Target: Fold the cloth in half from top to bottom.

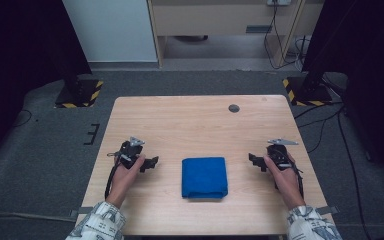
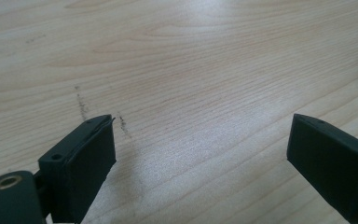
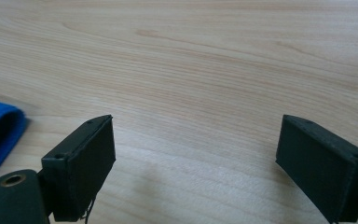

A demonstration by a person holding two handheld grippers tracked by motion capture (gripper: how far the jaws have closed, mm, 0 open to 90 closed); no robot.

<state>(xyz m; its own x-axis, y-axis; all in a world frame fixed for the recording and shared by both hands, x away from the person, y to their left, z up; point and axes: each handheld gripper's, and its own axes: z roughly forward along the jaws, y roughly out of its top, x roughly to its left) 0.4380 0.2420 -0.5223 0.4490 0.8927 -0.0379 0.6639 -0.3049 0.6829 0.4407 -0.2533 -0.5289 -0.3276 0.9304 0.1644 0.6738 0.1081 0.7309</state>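
A pale wood bench (image 1: 200,120) stands on grey carpet (image 1: 45,150). A folded blue cloth (image 1: 204,177) lies near-centre, slightly longer near-to-far. Left tongs (image 1: 152,162) and right tongs (image 1: 254,161) flank it, both spread, empty.

A blue cloth (image 1: 204,177), apparently folded square, lies flat mid-table (image 1: 190,120).

Grey carpet floor (image 1: 40,150), perhaps wooden cabinet (image 1: 220,20) behind.

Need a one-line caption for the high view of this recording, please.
Person's hands hold an open left tool and open right tool either side of a folded blue cloth on a wooden table.
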